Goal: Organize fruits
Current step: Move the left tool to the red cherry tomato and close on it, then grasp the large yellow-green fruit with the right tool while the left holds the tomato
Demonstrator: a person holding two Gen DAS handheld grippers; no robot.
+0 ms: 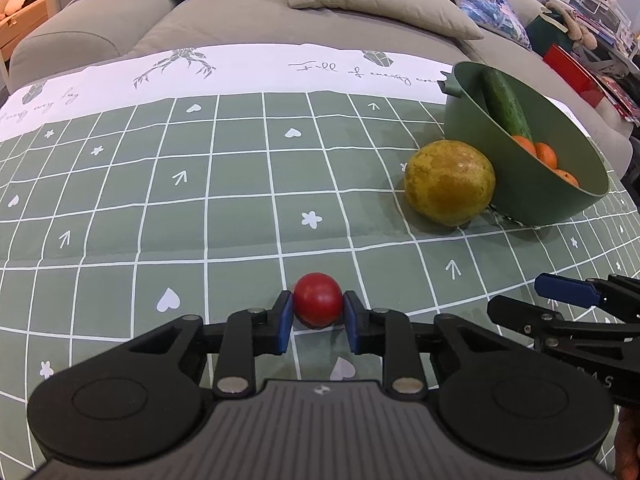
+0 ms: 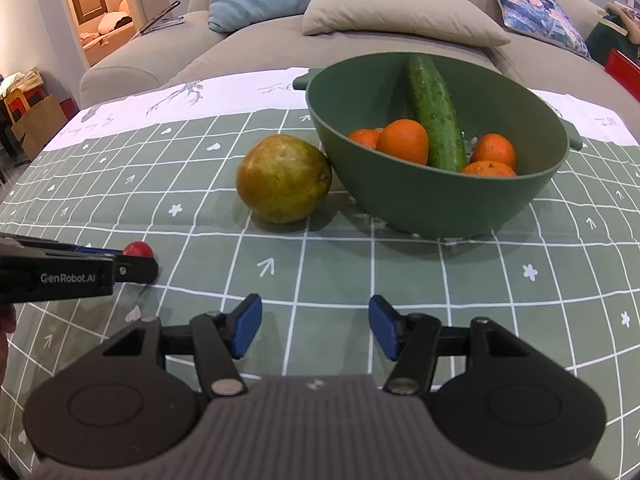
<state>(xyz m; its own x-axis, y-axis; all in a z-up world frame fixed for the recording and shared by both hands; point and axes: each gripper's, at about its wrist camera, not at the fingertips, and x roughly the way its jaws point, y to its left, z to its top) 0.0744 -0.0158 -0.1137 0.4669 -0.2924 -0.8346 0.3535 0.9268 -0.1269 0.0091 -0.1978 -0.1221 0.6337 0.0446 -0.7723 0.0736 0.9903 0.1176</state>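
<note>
My left gripper (image 1: 317,322) has its blue pads against both sides of a small red tomato (image 1: 318,299) that rests on the green checked cloth (image 1: 240,216). The tomato also shows in the right wrist view (image 2: 138,249) beside the left gripper (image 2: 132,264). A yellow-green pear (image 1: 449,182) (image 2: 283,178) lies on the cloth touching a green colander bowl (image 1: 560,200) (image 2: 400,196). The bowl holds a cucumber (image 2: 436,112) and several oranges (image 2: 403,141). My right gripper (image 2: 315,330) is open and empty above the cloth, in front of the bowl; it also shows in the left wrist view (image 1: 560,300).
A grey sofa (image 2: 280,40) with several cushions (image 2: 400,12) stands right behind the table's far edge. A red box (image 1: 572,72) and clutter sit to the far right. A doorway (image 2: 96,4) opens at the back left.
</note>
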